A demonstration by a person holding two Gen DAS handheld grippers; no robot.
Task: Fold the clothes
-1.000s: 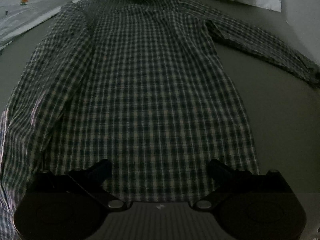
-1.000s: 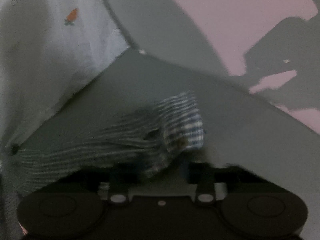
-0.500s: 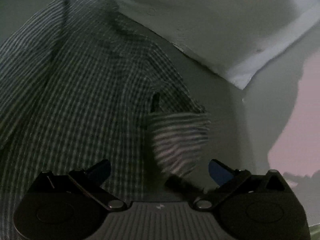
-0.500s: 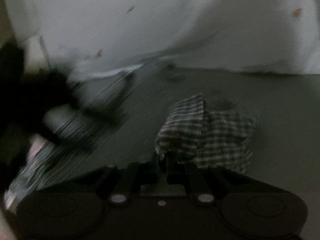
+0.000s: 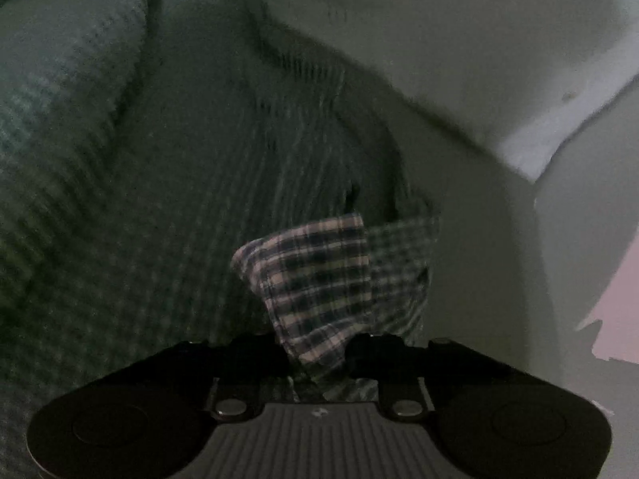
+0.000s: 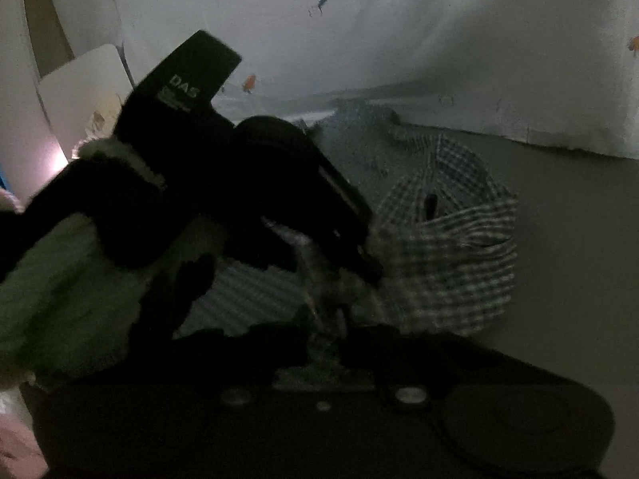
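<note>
A plaid shirt [image 5: 167, 183] lies spread on a grey bed sheet [image 5: 479, 239], its body stretching toward the far edge of the bed, where a white printed cover [image 5: 459, 40] is bunched up. The shirt's cuff [image 5: 319, 279] is raised off the body, and the left claw [image 5: 317, 353] has just closed on it: both dark fingers press against the checked fabric, which fans out above them. The rest of that sleeve [image 6: 451, 215] curls in a loop near the right side of the shirt, on the sheet.

From the right wrist view the left claw's black housing [image 6: 223, 167] fills the left half, carried by a hand in a fuzzy green and black sleeve [image 6: 72, 279]. The right claw [image 6: 325, 339] sits just beside it, at the same bunch of cloth. Its jaws have just been opening; the picture is too dark and blurred there to tell whether the pads touch the fabric.
</note>
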